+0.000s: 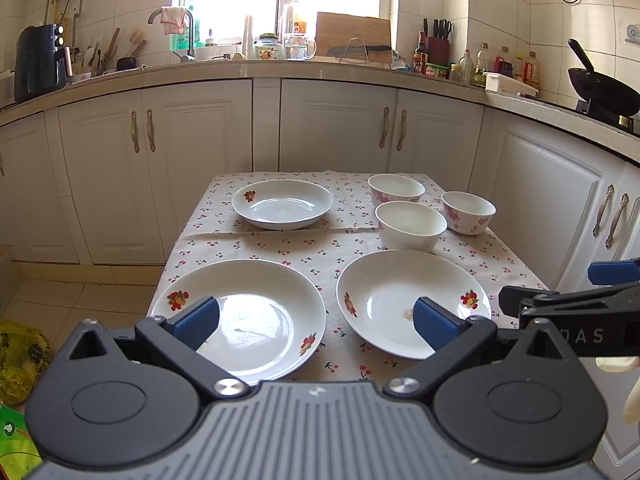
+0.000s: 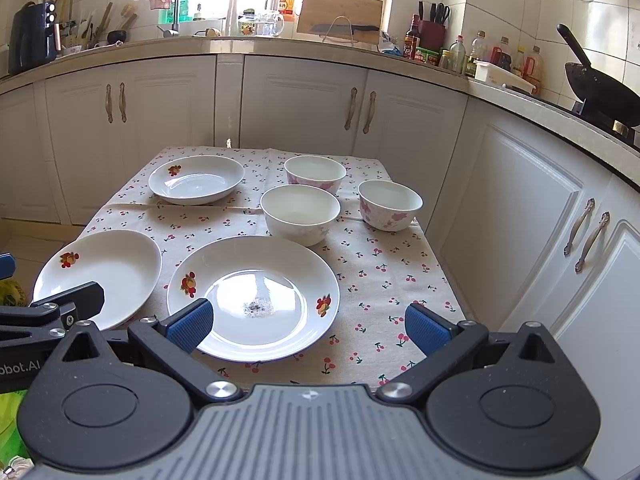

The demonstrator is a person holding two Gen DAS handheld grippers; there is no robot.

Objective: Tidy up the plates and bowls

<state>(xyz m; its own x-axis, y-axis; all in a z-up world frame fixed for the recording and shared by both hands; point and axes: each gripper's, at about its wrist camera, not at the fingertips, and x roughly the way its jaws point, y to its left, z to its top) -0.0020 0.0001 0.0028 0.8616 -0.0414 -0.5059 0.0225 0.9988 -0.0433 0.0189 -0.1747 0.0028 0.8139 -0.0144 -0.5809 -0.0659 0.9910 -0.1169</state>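
Blue-padded fingers of the left gripper (image 1: pixel 316 322) stand wide apart with nothing between them, hovering over the near edge of the bench (image 1: pixel 304 246). One pad overlaps the near-left plate (image 1: pixel 256 312), the other the near-right plate (image 1: pixel 400 300). The right gripper (image 2: pixel 308 326) is likewise spread wide and empty; its left pad overlaps the near-right plate, its right pad hangs over the bare cherry-print cloth (image 2: pixel 384 280) near the bench's right edge.

Only the right wrist view shows a dark speck in the middle of the near-right plate; the left wrist view shows a pale mark there instead. Each view catches the other gripper at its side margin.

Three plates with fruit prints lie on the bench: two along the near edge, a third plate (image 1: pixel 282 203) toward the far left corner. Three bowls cluster toward the far right corner: a plain white bowl (image 1: pixel 411 225) and two pink-flowered bowls (image 1: pixel 396 189) (image 1: pixel 468 211).
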